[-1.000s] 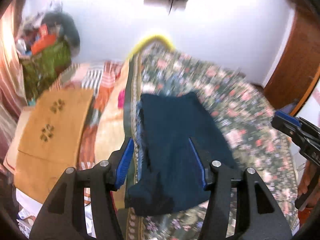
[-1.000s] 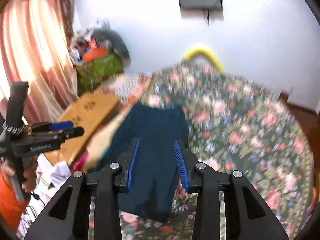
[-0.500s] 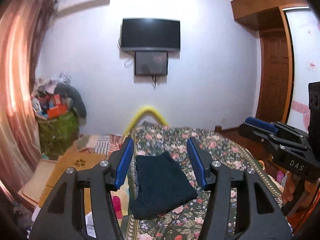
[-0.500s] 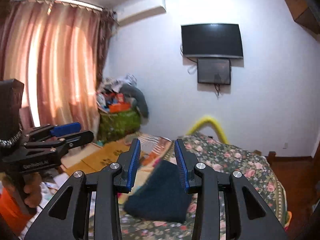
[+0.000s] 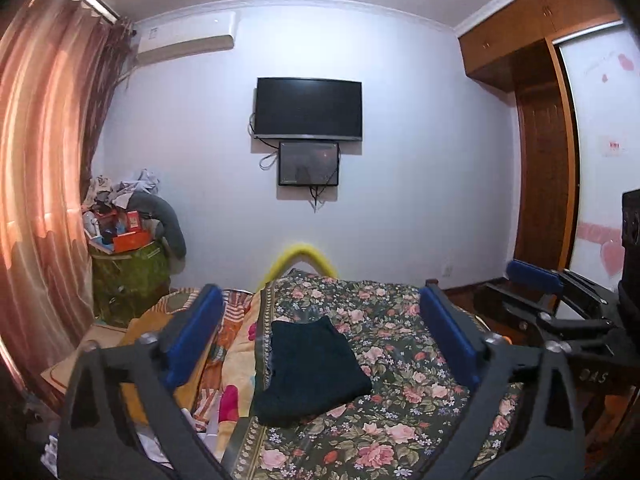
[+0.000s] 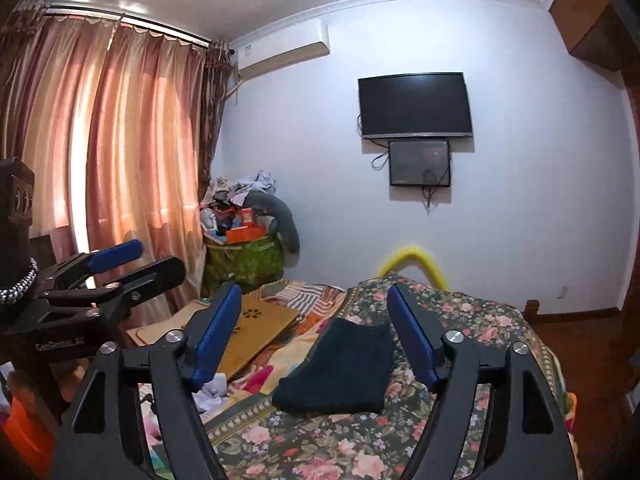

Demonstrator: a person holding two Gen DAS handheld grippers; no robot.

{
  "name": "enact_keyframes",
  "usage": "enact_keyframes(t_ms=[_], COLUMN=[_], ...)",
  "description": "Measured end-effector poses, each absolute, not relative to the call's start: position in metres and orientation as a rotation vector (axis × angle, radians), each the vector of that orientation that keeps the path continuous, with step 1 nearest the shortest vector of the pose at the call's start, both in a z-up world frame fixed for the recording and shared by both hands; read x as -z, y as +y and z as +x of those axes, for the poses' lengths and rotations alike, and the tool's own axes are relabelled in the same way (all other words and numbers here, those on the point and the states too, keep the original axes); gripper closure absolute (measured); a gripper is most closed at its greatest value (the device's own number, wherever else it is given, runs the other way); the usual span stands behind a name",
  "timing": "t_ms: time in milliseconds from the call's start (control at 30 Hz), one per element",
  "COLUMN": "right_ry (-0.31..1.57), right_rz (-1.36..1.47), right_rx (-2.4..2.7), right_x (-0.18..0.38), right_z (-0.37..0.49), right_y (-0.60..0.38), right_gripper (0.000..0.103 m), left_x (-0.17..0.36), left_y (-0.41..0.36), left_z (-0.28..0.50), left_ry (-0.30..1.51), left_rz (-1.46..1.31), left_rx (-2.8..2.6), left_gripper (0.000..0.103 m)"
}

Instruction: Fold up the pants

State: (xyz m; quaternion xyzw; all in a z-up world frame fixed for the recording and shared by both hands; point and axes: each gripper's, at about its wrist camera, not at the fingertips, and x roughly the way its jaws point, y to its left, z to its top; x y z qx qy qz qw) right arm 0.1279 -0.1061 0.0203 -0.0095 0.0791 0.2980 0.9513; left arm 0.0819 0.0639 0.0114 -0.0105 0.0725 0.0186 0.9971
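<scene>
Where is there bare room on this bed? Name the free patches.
Free: the floral bedspread right of the folded dark pants, out to its right edge, and the strip in front of them. Crowded: left of the pants, where bunched patterned bedding and a wooden lap desk lie.

pants (image 5: 312,368) on bed (image 5: 400,432), television (image 5: 309,108) behind

The pile of clutter (image 5: 120,216) by the curtain is too small to be made out; the right gripper (image 5: 560,300) is cut off at the frame edge.
</scene>
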Motion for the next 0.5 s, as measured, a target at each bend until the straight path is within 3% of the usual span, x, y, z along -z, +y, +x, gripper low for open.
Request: enact_keyframes(t_ms=[33, 100, 500], right_ry=[0.157, 0.144, 0.133], right_rz=[-0.017, -0.005, 0.008], right_rx=[-0.599, -0.577, -0.556], right_x=[-0.020, -0.020, -0.016], right_z=[0.125, 0.123, 0.113], right_y=[-0.110, -0.115, -0.121], right_gripper=[0.008, 0.000, 0.000], left_x=[-0.012, -0.012, -0.010], left_y=[0.063, 0.062, 0.062], left_z=[0.078, 0.074, 0.073], left_ry=[0.139, 0.137, 0.155], left_rz=[-0.019, -0.017, -0.044], left_rx=[-0.045, -0.049, -0.037], left_gripper=[0.001, 0.001, 0.001])
